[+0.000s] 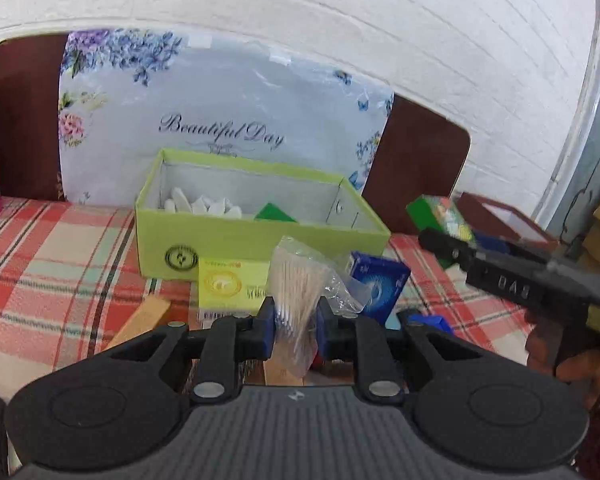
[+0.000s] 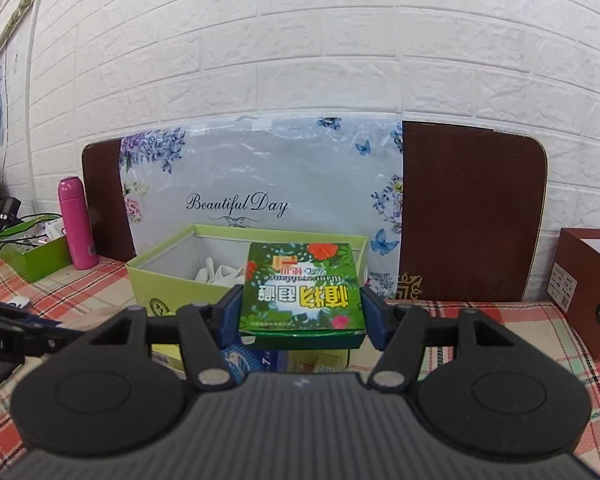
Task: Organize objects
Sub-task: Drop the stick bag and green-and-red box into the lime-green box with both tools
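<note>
My left gripper point(image 1: 296, 320) is shut on a clear plastic bag of cotton swabs point(image 1: 296, 280), held above the plaid table in front of the light green open box point(image 1: 236, 240). The box holds white pieces point(image 1: 204, 205) and a green item point(image 1: 274, 213). My right gripper point(image 2: 300, 316) is shut on a green floral box point(image 2: 302, 292), held just before the light green box point(image 2: 168, 280). The right gripper and its floral box also show in the left wrist view point(image 1: 440, 216).
On the table lie a yellow box point(image 1: 230, 284), a blue box point(image 1: 380, 284) and a wooden block point(image 1: 140, 320). A pink bottle point(image 2: 76, 228) and green tray point(image 2: 32, 256) stand left. A brown box point(image 2: 588, 284) stands right. A floral board point(image 2: 260, 184) leans on the wall.
</note>
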A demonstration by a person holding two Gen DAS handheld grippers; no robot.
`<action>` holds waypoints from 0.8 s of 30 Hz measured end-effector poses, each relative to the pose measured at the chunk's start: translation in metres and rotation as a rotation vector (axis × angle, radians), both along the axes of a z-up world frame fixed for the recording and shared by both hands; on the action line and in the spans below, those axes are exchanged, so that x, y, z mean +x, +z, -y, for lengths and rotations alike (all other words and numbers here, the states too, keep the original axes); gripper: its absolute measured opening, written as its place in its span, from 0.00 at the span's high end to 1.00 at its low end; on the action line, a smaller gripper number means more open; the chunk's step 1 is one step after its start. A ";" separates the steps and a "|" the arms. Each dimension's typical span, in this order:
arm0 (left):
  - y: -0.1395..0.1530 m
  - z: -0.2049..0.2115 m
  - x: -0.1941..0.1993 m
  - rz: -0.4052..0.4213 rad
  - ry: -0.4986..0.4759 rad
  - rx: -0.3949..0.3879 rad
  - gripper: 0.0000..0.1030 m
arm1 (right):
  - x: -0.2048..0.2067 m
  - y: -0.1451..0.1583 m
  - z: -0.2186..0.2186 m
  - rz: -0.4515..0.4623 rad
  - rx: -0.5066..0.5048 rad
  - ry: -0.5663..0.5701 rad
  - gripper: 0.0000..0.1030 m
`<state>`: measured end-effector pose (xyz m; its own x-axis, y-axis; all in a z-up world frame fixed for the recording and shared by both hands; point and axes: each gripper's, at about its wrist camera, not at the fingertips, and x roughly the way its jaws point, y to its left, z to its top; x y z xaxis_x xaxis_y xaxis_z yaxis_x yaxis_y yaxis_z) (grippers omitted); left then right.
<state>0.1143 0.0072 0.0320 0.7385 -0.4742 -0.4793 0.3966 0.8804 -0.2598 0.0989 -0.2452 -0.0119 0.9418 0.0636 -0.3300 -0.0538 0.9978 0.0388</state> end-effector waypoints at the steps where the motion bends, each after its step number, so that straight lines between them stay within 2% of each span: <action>1: 0.004 0.001 0.003 0.012 0.006 0.002 0.81 | -0.001 0.001 -0.001 0.006 -0.004 0.005 0.42; 7: 0.027 0.010 0.045 0.064 0.050 -0.033 0.81 | 0.023 0.007 -0.001 0.011 -0.020 0.017 0.42; 15: 0.031 0.030 0.119 0.079 0.142 -0.021 0.81 | 0.095 0.010 -0.006 -0.026 -0.034 0.013 0.41; 16: 0.027 0.031 0.127 0.082 0.161 -0.030 0.71 | 0.105 0.008 -0.006 -0.040 -0.028 0.013 0.41; 17: 0.022 0.031 0.134 0.083 0.172 -0.043 0.56 | 0.116 0.005 -0.006 -0.056 -0.016 0.017 0.40; 18: 0.017 0.031 0.140 0.062 0.191 -0.039 0.17 | 0.126 0.001 -0.004 -0.072 0.005 0.029 0.26; 19: 0.013 0.030 0.143 0.042 0.222 -0.024 0.08 | 0.135 -0.004 -0.002 -0.096 0.026 0.028 0.09; 20: 0.009 0.028 0.142 0.037 0.256 -0.008 0.09 | 0.142 -0.008 0.000 -0.119 0.043 0.003 0.07; 24: -0.004 0.014 0.132 0.025 0.233 -0.020 0.09 | 0.134 -0.016 0.020 -0.134 0.131 -0.036 0.00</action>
<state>0.2466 -0.0071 0.0282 0.8407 -0.2989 -0.4516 0.1898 0.9436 -0.2712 0.2329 -0.2652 -0.0281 0.8926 0.0817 -0.4435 -0.0041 0.9849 0.1731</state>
